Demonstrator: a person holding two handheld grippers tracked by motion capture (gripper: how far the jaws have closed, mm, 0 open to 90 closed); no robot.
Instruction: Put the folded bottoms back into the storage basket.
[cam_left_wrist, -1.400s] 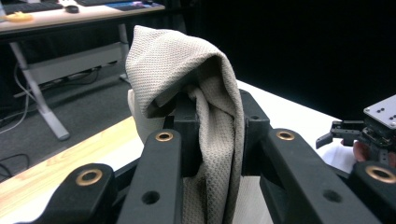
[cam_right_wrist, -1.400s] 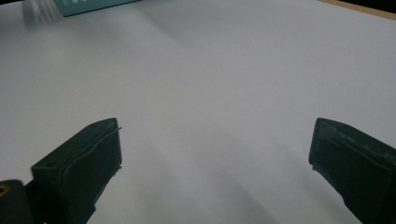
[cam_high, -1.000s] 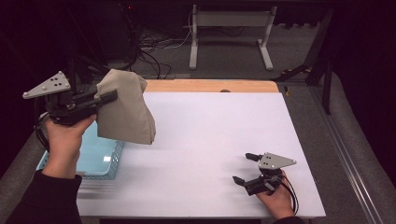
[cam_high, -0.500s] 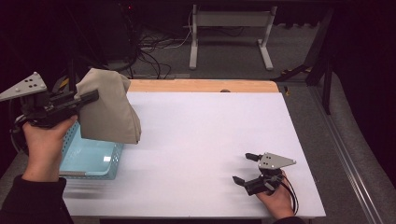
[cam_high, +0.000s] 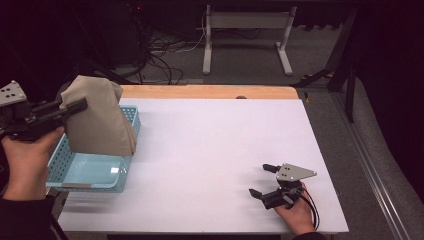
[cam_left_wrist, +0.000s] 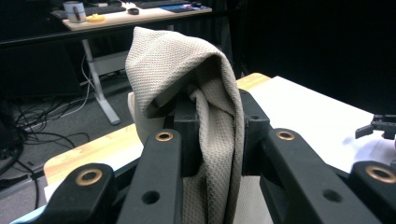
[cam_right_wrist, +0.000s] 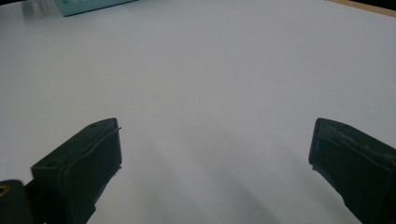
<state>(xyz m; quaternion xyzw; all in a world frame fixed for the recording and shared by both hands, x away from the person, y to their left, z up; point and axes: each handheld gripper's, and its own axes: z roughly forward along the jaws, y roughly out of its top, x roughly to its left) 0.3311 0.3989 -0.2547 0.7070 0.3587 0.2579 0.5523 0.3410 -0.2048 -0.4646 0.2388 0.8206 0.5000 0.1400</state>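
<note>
A beige folded cloth (cam_high: 97, 117) hangs from my left gripper (cam_high: 75, 106), which is shut on its top fold. It hangs over a light blue plastic basket (cam_high: 85, 172) at the table's left edge. In the left gripper view the cloth (cam_left_wrist: 196, 79) is pinched between the black jaws and drapes over them. My right gripper (cam_high: 261, 180) rests on the white table near the front right, jaws wide apart with nothing between them. In the right gripper view its fingertips (cam_right_wrist: 93, 149) frame bare table.
The white table top (cam_high: 220, 145) has a wooden strip (cam_high: 210, 92) along its far edge. A basket corner (cam_right_wrist: 88, 5) shows at the top left of the right gripper view. Cables and a desk frame (cam_high: 245, 35) lie on the floor behind.
My left gripper has carried the cloth leftward, from over the table to above the basket. The right gripper has stayed put.
</note>
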